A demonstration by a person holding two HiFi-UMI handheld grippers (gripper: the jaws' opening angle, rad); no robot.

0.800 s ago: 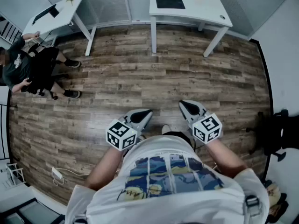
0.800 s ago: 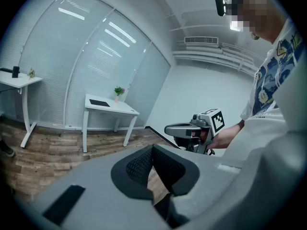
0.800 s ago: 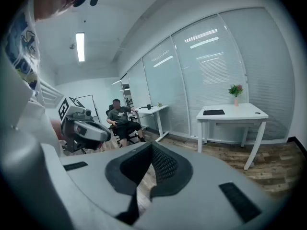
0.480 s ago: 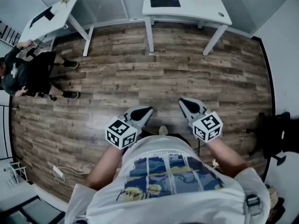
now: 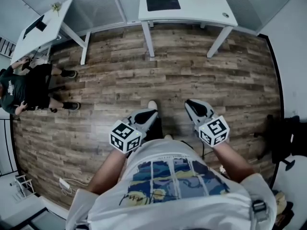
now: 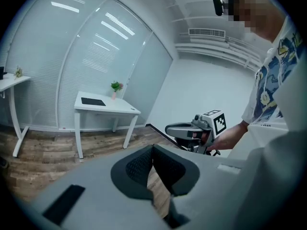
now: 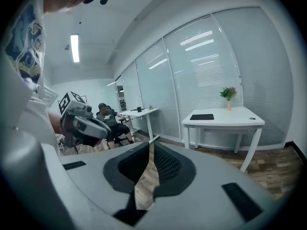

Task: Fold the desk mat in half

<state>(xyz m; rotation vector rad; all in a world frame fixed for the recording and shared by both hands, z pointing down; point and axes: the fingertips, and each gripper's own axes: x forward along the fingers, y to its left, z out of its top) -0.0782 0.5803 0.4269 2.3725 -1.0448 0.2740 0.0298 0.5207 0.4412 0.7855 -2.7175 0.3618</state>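
Observation:
The black desk mat (image 5: 163, 3) lies flat on a white desk (image 5: 206, 11) at the far end of the wooden floor. It also shows in the left gripper view as the mat (image 6: 92, 101) and in the right gripper view as the mat (image 7: 202, 116). Both grippers are held in front of the person's body, far from the desk. My left gripper (image 5: 152, 113) is shut and holds nothing, its jaw tips meeting (image 6: 153, 150). My right gripper (image 5: 188, 104) is shut and holds nothing too (image 7: 151, 147).
A second white desk (image 5: 43, 28) stands at the far left, with a seated person (image 5: 24, 87) beside it. A black chair (image 5: 288, 138) is at the right wall. A small plant (image 6: 115, 86) stands on the mat's desk. A power strip (image 5: 64, 183) lies on the floor.
The view has moved toward the desk with the mat. A shoe has stepped forward between the grippers. Both grippers stay shut in front of the body.

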